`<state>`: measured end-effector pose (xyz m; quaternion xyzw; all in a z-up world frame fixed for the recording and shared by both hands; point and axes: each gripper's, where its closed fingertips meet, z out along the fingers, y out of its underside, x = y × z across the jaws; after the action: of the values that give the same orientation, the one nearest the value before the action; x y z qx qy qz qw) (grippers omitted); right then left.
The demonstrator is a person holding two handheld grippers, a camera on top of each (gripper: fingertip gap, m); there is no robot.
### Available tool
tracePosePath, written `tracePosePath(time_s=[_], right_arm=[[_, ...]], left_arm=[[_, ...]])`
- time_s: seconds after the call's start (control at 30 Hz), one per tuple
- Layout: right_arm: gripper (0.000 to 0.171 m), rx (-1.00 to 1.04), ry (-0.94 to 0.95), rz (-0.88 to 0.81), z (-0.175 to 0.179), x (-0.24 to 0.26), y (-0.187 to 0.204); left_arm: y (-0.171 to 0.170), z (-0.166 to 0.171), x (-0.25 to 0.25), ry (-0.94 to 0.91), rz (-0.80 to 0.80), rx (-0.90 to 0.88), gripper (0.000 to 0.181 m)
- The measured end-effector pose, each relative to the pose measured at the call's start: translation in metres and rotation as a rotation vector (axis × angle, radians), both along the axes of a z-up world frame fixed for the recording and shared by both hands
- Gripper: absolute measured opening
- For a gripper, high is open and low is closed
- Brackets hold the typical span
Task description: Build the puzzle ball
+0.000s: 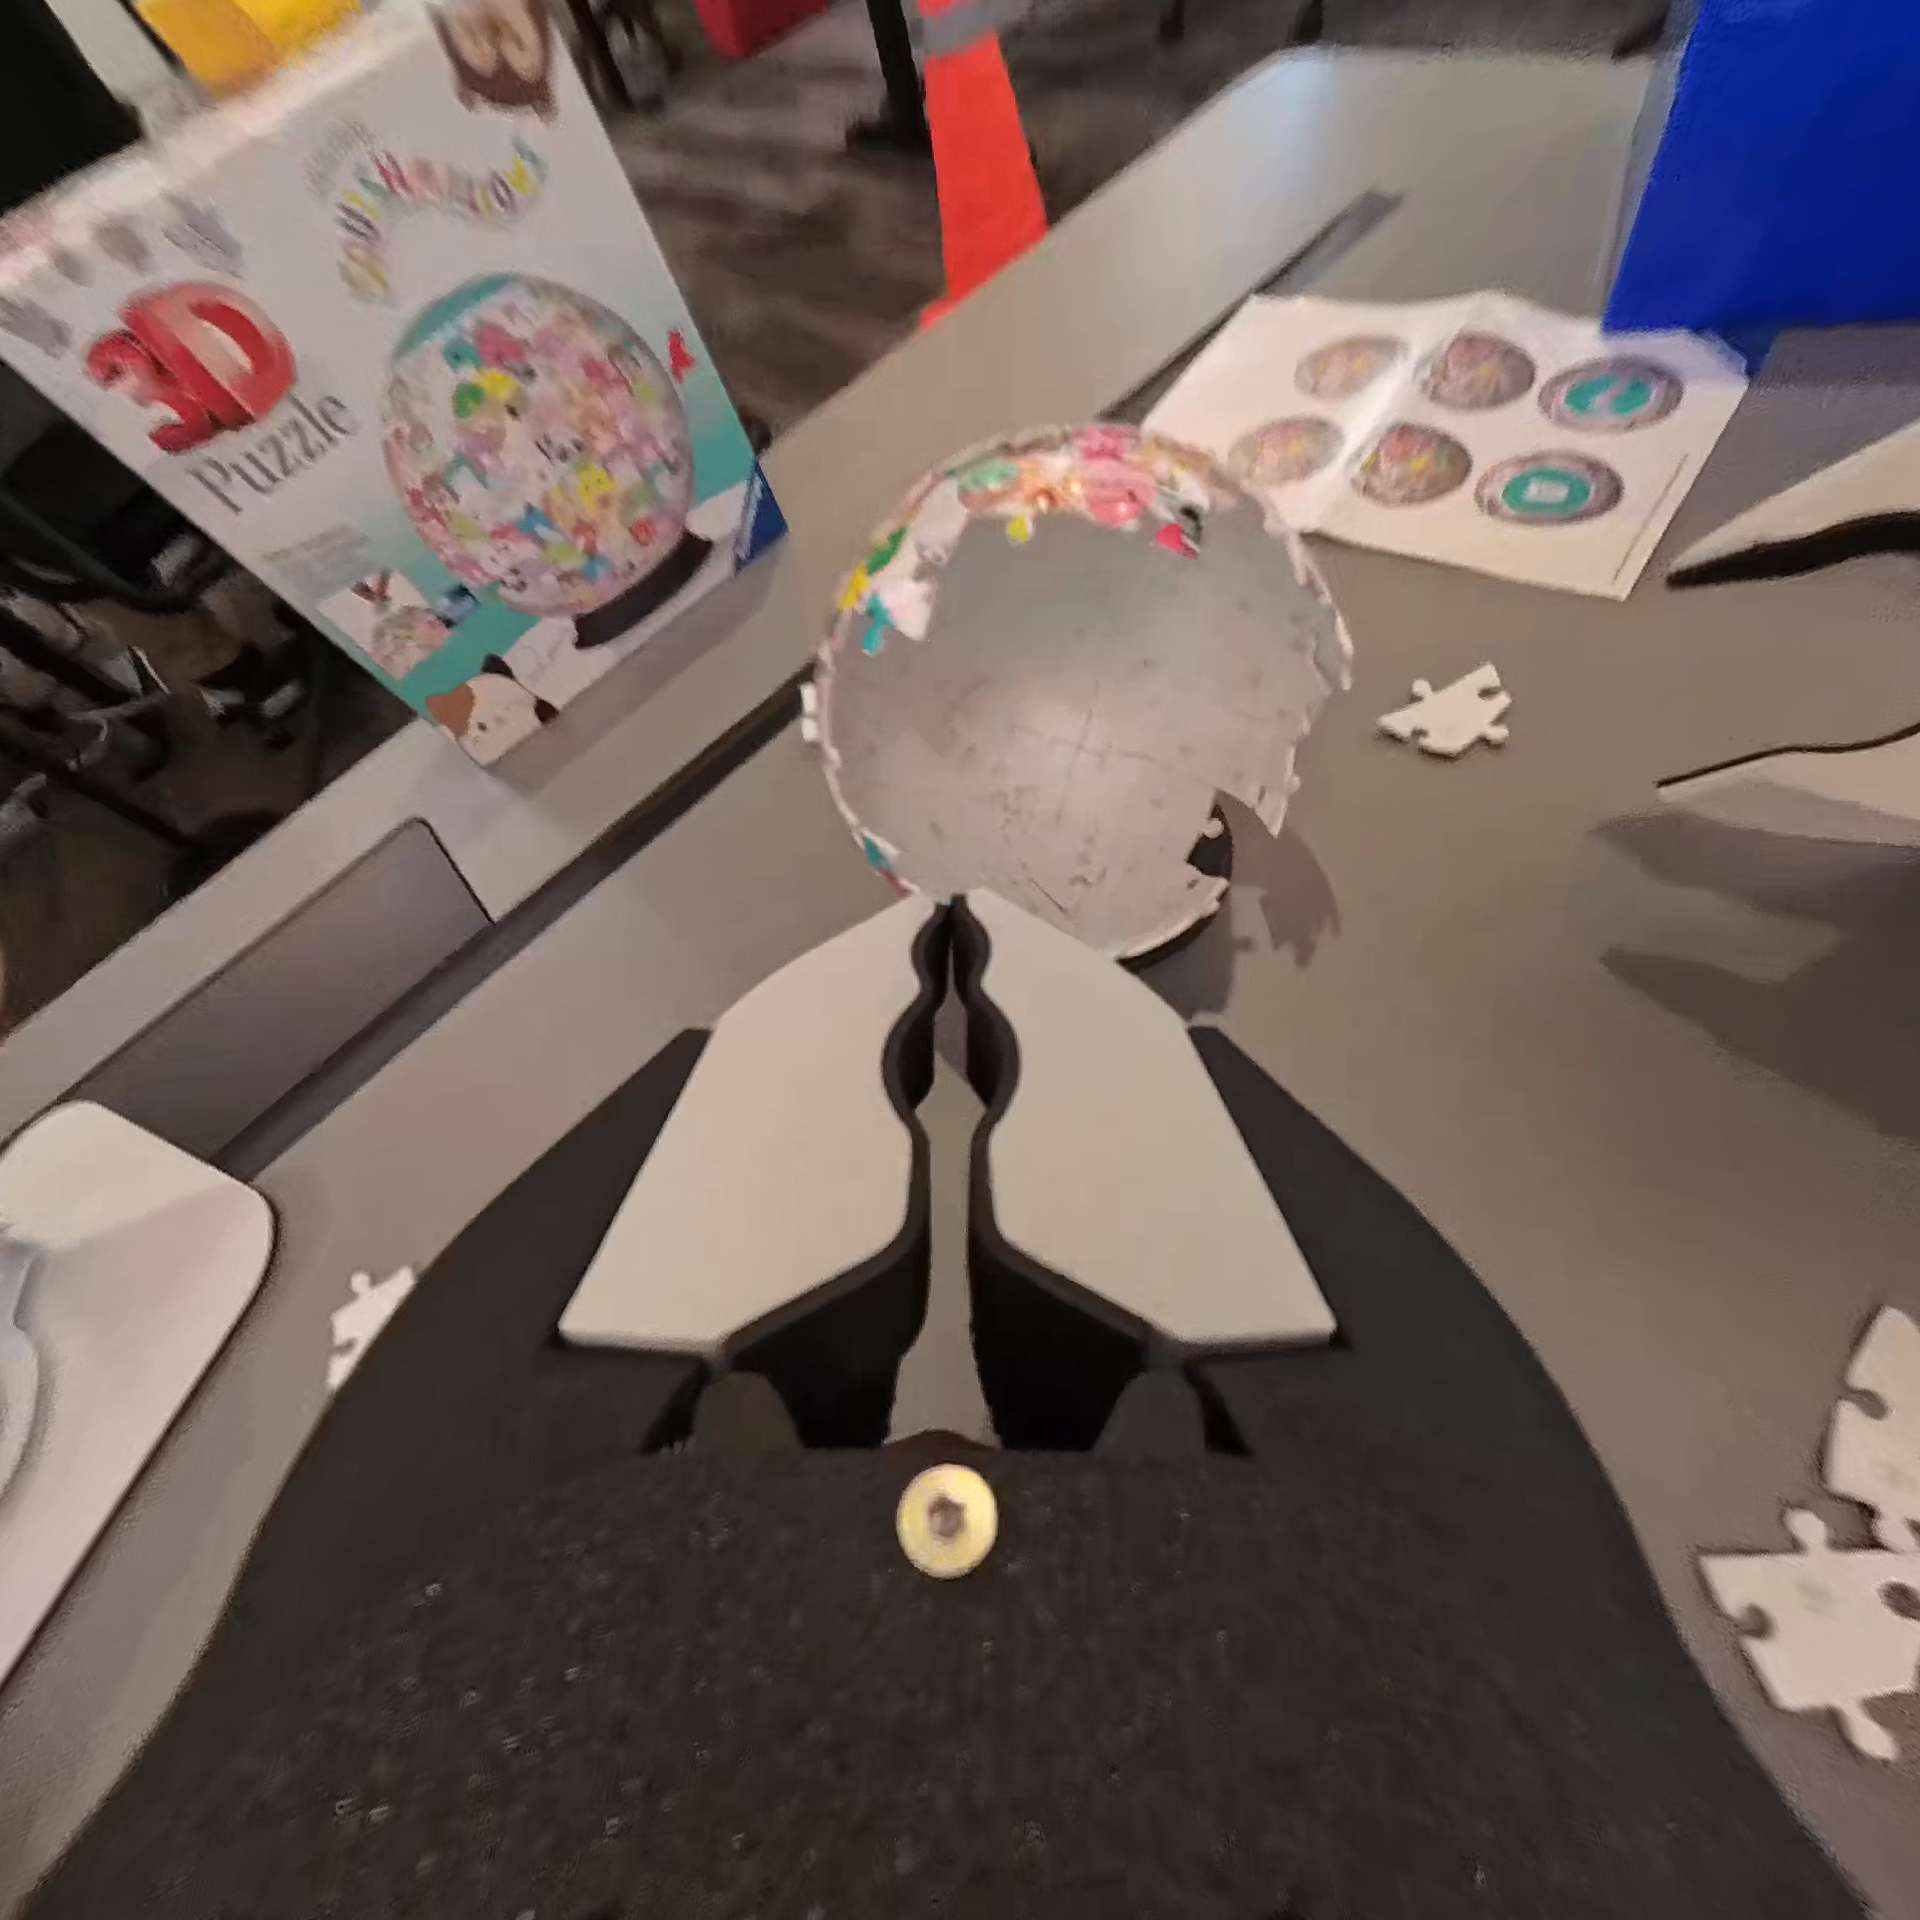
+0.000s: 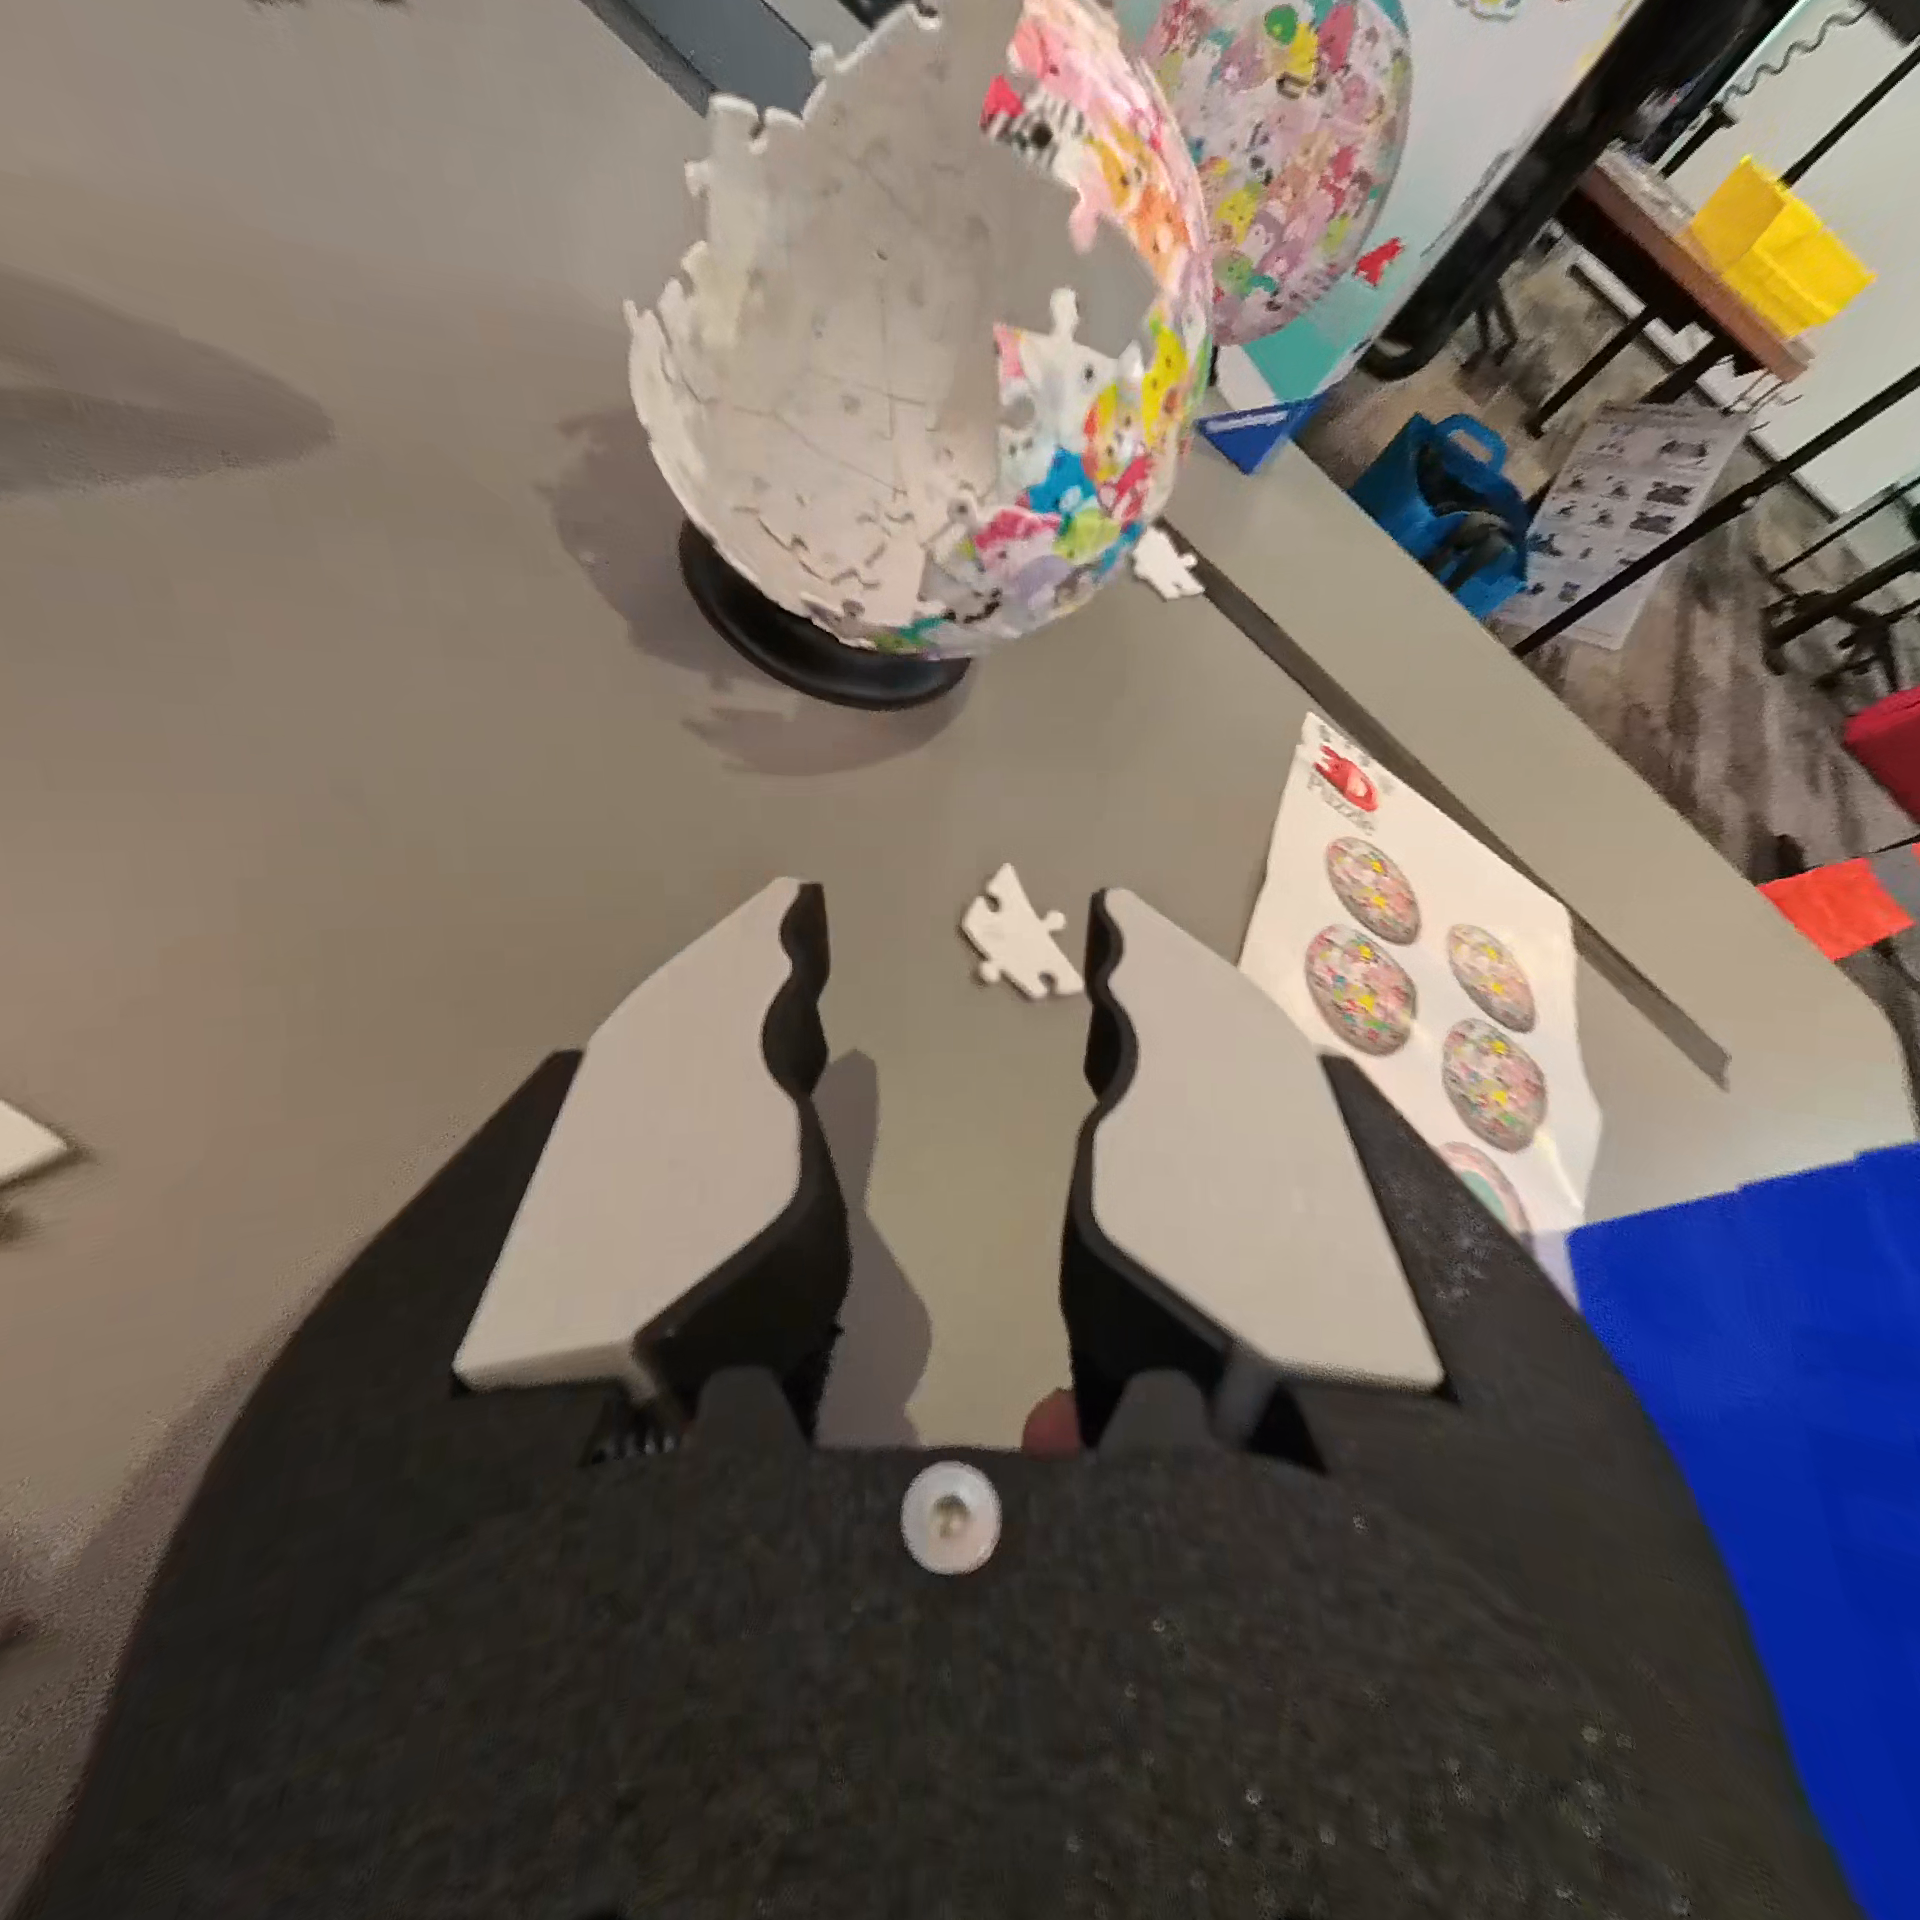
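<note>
Hovering low over the grey tabletop [image 2: 312, 779], the right hand-held gripper [image 2: 951, 914] gapes wide near a loose white piece [image 2: 1018, 948]. The left hand-held gripper [image 1: 951, 920] is pinched closed, empty, just before the half-built puzzle ball [image 1: 1060, 686] on its black stand [image 2: 821, 649]. Puzzle box [image 1: 416, 416] and instruction sheet [image 1: 1455, 436] lie beyond.

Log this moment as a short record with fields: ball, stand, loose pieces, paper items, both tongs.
ball: puzzle ball partly built, large gap showing its white inner side
stand: black stand under the ball, on the grey table
loose pieces: one white puzzle piece lies just ahead of the right tongs; more pieces at the left view's right edge
paper items: instruction sheet flat on the table; puzzle box upright behind the ball
left tongs: shut, empty, tips near the ball's lower edge
right tongs: open, empty
</note>
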<state>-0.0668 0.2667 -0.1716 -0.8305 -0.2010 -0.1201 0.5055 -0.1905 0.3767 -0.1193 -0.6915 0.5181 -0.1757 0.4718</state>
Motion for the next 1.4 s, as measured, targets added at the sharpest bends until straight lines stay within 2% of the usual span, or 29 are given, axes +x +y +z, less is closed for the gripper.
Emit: tracePosePath(time_s=[0.1,0.23,0.33,0.5,0.6,0.73,1.13,1.17,1.3,1.33,1.4], right_arm=[[0.044,0.043,0.023,-0.008,-0.001,0.003,-0.013],[0.040,0.087,0.070,-0.019,0.002,0.004,-0.035],[0.041,0.127,0.031,0.011,0.026,0.004,-0.041],[0.037,0.177,0.172,0.054,0.040,0.003,-0.052],[0.037,0.185,0.195,0.070,0.044,0.005,-0.055],[0.037,0.197,0.183,0.108,0.050,0.002,-0.059],[0.037,0.177,0.240,0.111,0.047,0.004,-0.058],[0.037,0.173,0.235,0.112,0.045,0.004,-0.058],[0.037,0.154,0.197,0.120,0.039,0.000,-0.056],[0.037,0.152,0.187,0.122,0.038,-0.001,-0.056],[0.037,0.148,0.178,0.127,0.037,-0.003,-0.056]], left_arm=[[-0.008,-0.017,0.016,0.120,0.013,-0.088,0.000],[-0.005,-0.036,0.035,0.176,0.121,-0.199,0.000],[-0.007,-0.045,0.050,0.149,0.204,-0.288,0.024],[0.007,-0.060,0.061,0.251,0.378,-0.247,0.032],[0.007,-0.066,0.072,0.264,0.408,-0.306,0.032],[0.017,-0.070,0.076,0.326,0.442,-0.293,0.034],[0.022,-0.085,0.082,0.427,0.381,-0.309,0.044],[0.022,-0.086,0.082,0.432,0.376,-0.312,0.094],[0.022,-0.089,0.082,0.455,0.363,-0.339,0.095],[0.022,-0.089,0.082,0.463,0.362,-0.340,0.062],[0.023,-0.090,0.080,0.493,0.360,-0.327,0.064]])
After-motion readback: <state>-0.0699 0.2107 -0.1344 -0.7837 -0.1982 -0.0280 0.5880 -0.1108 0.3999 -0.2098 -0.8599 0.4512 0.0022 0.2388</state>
